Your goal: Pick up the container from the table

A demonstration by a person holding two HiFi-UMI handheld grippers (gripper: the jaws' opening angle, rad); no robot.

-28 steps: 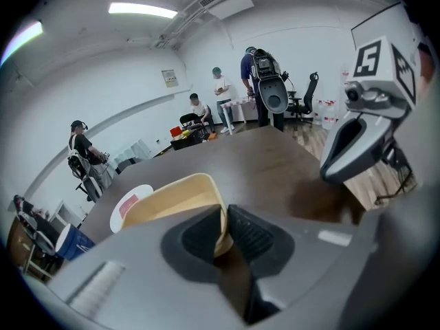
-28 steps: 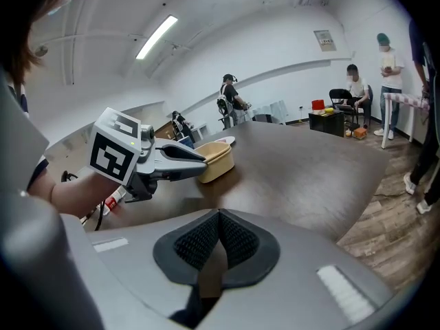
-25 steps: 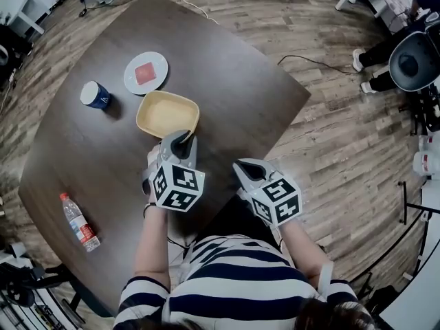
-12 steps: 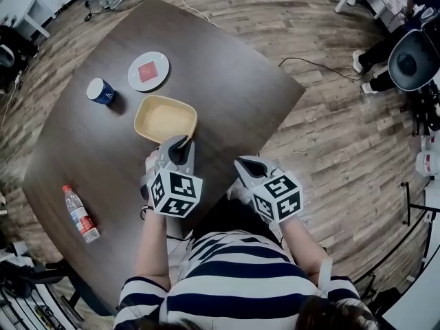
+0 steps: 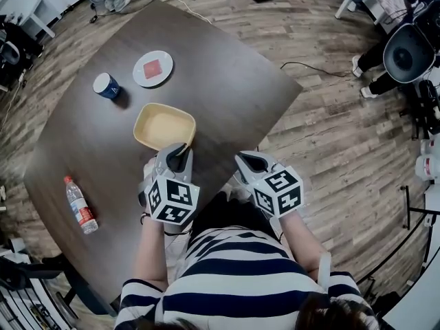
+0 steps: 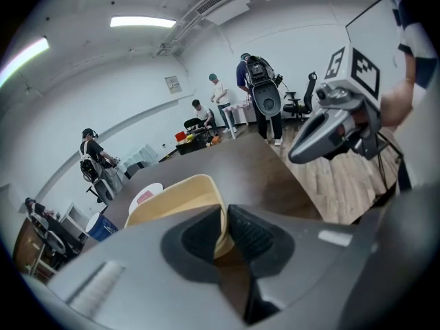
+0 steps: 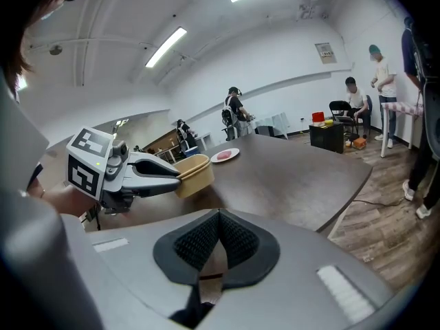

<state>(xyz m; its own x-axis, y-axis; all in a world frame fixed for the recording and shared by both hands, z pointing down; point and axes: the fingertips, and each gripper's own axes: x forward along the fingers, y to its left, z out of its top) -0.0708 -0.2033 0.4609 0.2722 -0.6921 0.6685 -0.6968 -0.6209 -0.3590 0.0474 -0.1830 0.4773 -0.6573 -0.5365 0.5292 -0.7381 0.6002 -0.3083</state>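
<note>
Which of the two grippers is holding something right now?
The left gripper: its jaws are shut on the near rim of the beige container. The right gripper has its jaws together with nothing between them.

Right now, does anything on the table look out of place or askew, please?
Only the water bottle: it lies on its side near the table edge rather than standing. The cup, plate and the container in the left gripper look fine.

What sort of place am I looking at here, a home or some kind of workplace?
Probably a lab or office workroom, not a home: strip lights overhead, an office chair, a cable across the wood floor, and other people busy at the far wall.
</note>
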